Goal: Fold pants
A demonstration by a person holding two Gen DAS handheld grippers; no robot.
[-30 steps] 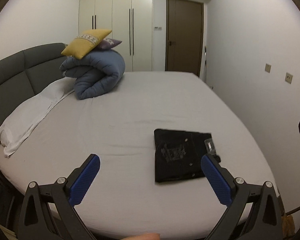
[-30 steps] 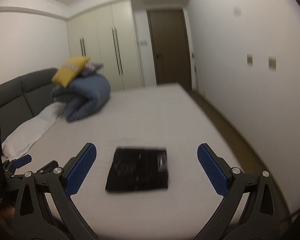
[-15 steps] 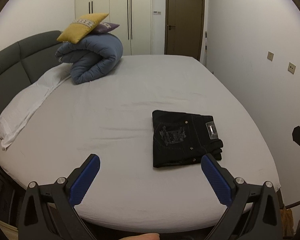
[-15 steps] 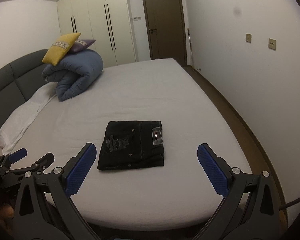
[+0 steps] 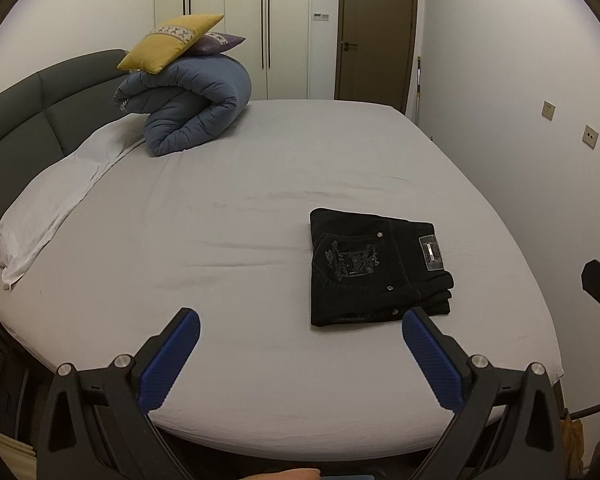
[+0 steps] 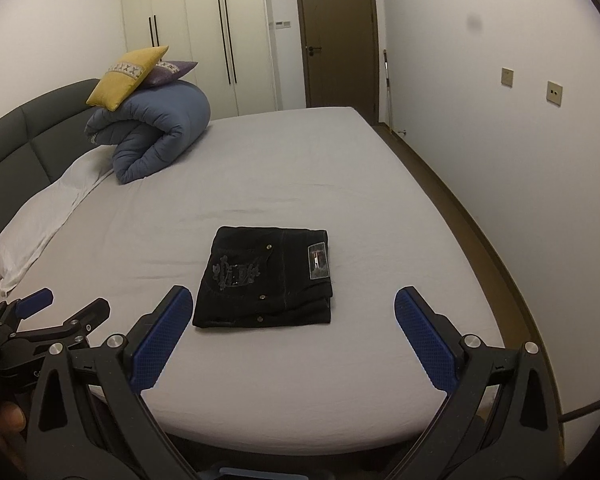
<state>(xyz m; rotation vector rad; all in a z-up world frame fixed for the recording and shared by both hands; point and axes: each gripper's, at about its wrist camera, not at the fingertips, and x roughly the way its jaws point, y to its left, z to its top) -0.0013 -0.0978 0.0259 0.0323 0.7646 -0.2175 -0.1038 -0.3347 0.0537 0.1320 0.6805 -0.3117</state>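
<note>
The black pants (image 6: 265,276) lie already folded into a compact, squarish bundle on the grey bed (image 6: 300,168), near its foot edge and toward the wall side, well apart from everything else. From where I stand, both tools hang back off the mattress edge: the right gripper (image 6: 286,340) has the bundle almost straight ahead, just beyond and between its blue pads (image 6: 160,340), while the left gripper (image 5: 296,364) sees the same pants (image 5: 376,268) ahead and off to its right. So the right hand looks the nearer and better lined up. The bundle's slightly longer side runs across the fingers, with the leather waist patch at its right end and the stacked folded edges showing at the near right corner. Both grippers gape wide with nothing between their fingers. No container is in sight; at the head of the bed sits a rolled blue duvet (image 5: 188,104) with a yellow cushion (image 5: 172,42) on top, beside a white pillow (image 5: 52,204). The folding looks essentially finished.
</note>
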